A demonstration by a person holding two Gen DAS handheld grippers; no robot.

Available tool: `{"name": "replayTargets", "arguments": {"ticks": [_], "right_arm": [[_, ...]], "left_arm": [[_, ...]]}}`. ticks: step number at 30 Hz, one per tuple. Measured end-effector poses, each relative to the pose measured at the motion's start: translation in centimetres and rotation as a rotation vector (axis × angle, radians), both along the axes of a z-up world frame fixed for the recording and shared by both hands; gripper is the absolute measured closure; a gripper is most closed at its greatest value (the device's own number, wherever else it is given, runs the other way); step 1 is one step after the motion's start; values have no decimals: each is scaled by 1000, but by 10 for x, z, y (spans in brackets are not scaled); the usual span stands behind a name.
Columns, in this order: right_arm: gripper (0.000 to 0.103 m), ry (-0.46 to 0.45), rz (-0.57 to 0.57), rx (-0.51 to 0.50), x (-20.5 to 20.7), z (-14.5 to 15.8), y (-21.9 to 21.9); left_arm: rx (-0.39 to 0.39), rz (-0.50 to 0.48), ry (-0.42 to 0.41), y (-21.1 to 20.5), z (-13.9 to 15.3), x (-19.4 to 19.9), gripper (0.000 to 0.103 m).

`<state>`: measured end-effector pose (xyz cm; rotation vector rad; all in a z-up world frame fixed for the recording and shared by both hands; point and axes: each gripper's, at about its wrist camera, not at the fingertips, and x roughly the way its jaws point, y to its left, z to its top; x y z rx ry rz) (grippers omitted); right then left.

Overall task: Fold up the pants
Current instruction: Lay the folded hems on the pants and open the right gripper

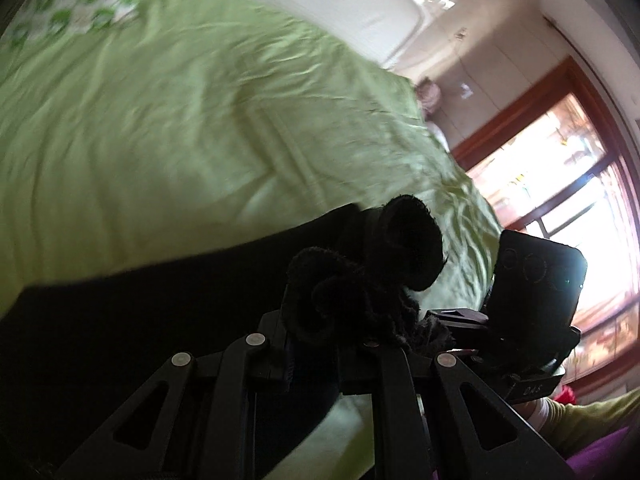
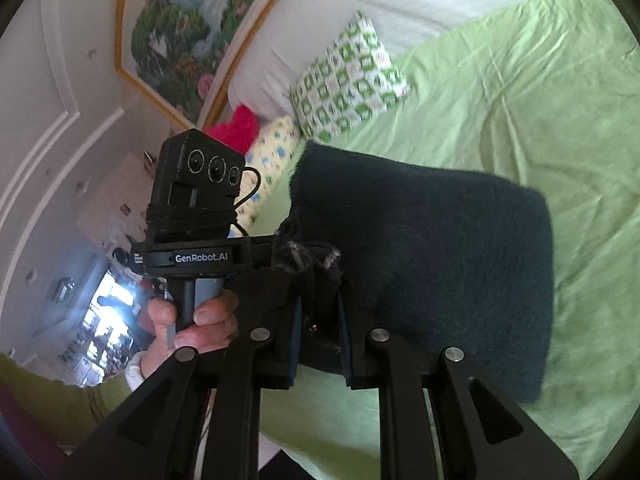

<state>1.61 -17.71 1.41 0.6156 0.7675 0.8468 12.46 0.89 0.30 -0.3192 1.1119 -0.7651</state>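
Dark pants of thick, fuzzy, matt cloth, rough and pilled at the bunched edge. Beneath them, a light green bedsheet of smooth, thin, creased fabric with a slight sheen. The right gripper is matt black plastic with small shiny metal pivot pins. The window frame, blurred, looks like glossy reddish-brown wood.

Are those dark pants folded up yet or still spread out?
Partly folded: the dark pants hang as a compact rectangle, lifted above the green bedspread, bunched in both grippers.
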Motion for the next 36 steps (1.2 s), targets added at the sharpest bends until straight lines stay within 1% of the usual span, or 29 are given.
{"name": "replayTargets", "arguments": {"ticks": [3, 6, 11, 14, 15, 16, 17, 19, 21, 23, 25, 28, 30, 36], "right_arm": [[85, 25, 15, -31, 6, -12, 9], [83, 44, 22, -63, 13, -21, 17], [75, 71, 40, -84, 17, -30, 23], [62, 68, 65, -86, 16, -28, 29], [56, 62, 74, -91, 15, -26, 32], [52, 51, 81, -100, 15, -24, 36], [51, 43, 84, -109, 16, -21, 39], [51, 33, 93, -118, 16, -17, 44], [51, 26, 104, -116, 16, -13, 48], [51, 11, 123, -115, 15, -8, 53], [51, -3, 134, -120, 15, -2, 57], [51, -15, 147, -121, 16, 5, 63], [51, -25, 155, -125, 16, 10, 67], [51, -51, 181, -133, 20, 22, 86]], "left_arm": [[7, 44, 31, 13, -14, 1, 90], [22, 82, 45, 23, -22, -1, 90], [23, 143, 56, 45, -28, -9, 90], [21, 182, 51, 59, -27, -16, 90], [28, 196, 43, 63, -25, -19, 90], [43, 218, 31, 67, -23, -24, 90], [52, 236, 22, 71, -22, -27, 90], [55, 270, 11, 82, -19, -36, 84], [58, 312, 2, 94, -16, -45, 71], [54, 346, -4, 105, -12, -54, 65], [53, 390, -7, 118, -8, -63, 64], [27, 451, -12, 138, -2, -77, 64], [12, 494, -17, 151, 1, -88, 56], [0, 590, -43, 183, 7, -119, 55]]}}
